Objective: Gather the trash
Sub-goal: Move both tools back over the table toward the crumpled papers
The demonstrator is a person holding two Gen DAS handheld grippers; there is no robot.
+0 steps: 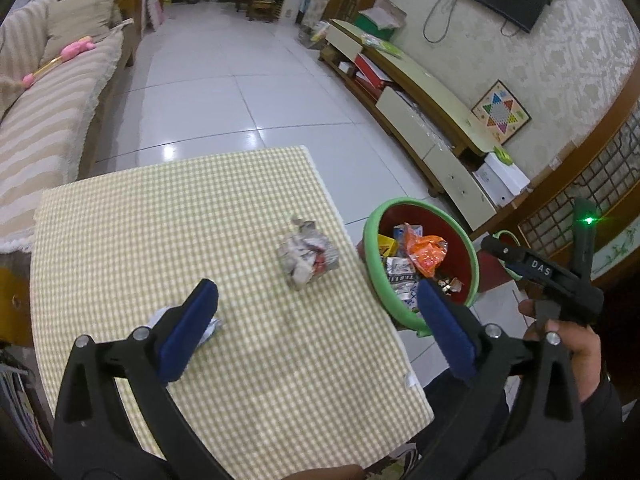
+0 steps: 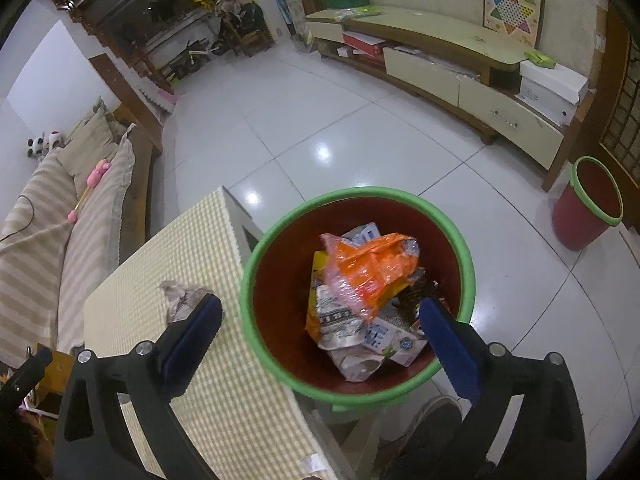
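A red bin with a green rim [image 2: 256, 264] stands beside the table's right edge, holding an orange wrapper [image 2: 368, 268], cartons and crumpled paper. My right gripper [image 2: 320, 320] hangs over the bin, open, nothing between its blue pads. In the left wrist view the same bin [image 1: 374, 256] sits right of the checked tablecloth [image 1: 160, 240]. A crumpled newspaper ball [image 1: 308, 254] lies on the cloth. My left gripper [image 1: 318, 310] is open above the cloth, empty. A small white crumpled scrap [image 1: 214, 326] peeks out behind its left finger [image 1: 192, 328].
A second red bin with green rim [image 2: 588, 204] stands on the tiled floor by the low TV cabinet [image 2: 440, 64]. A striped sofa [image 1: 44, 120] lies left of the table. A person's hand [image 1: 568, 340] holds the other gripper's handle. A shoe [image 2: 436, 412] shows below the bin.
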